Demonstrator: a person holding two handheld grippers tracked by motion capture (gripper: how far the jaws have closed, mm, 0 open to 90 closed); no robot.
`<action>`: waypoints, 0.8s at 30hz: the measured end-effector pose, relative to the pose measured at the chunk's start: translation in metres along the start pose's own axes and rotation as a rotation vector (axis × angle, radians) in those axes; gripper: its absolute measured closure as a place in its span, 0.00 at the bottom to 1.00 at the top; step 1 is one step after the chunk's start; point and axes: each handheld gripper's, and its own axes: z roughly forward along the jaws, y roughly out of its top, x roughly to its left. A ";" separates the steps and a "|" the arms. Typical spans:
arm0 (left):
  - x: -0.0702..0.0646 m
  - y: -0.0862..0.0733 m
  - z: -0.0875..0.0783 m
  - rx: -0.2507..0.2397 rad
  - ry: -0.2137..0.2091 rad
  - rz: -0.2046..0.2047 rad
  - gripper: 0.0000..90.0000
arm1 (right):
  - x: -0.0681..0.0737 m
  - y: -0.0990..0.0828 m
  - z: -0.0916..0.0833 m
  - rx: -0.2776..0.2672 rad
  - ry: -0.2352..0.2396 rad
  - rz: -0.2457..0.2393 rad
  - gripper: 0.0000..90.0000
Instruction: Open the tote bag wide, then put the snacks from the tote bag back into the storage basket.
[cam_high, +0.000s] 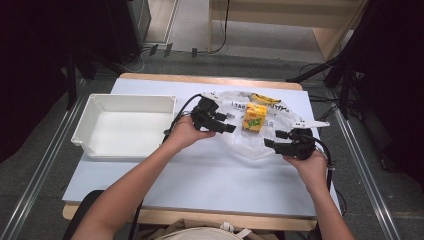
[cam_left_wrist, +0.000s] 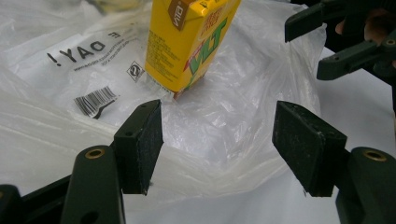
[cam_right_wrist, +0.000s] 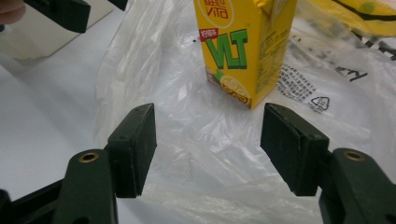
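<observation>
A yellow drink carton (cam_high: 254, 118) stands upright on a crumpled clear plastic bag (cam_high: 248, 145) at the table's middle right. My left gripper (cam_high: 229, 122) is open just left of the carton and holds nothing. My right gripper (cam_high: 272, 138) is open over the bag's near right edge, also with nothing in it. In the left gripper view the carton (cam_left_wrist: 187, 42) stands beyond the gripper (cam_left_wrist: 217, 140), with the bag (cam_left_wrist: 224, 116) below the jaws. In the right gripper view the carton (cam_right_wrist: 243, 46) stands ahead of the gripper (cam_right_wrist: 208, 140), and bag film (cam_right_wrist: 187, 154) lies under the jaws.
An empty white bin (cam_high: 131, 96) sits at the table's left. A yellow packet (cam_high: 265, 99) lies at the bag's far side. The table's front half (cam_high: 215, 185) is bare apart from the person's forearms. Cables trail from both grippers.
</observation>
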 end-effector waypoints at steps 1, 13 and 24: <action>0.000 0.000 0.001 -0.001 0.000 0.000 0.38 | 0.001 -0.001 0.000 0.000 0.006 0.000 0.41; 0.002 0.007 0.005 0.011 0.005 0.016 0.38 | 0.011 -0.008 -0.004 0.005 0.022 0.001 0.41; 0.006 0.015 0.013 0.013 0.005 0.028 0.38 | 0.014 -0.010 0.000 0.011 0.035 -0.008 0.41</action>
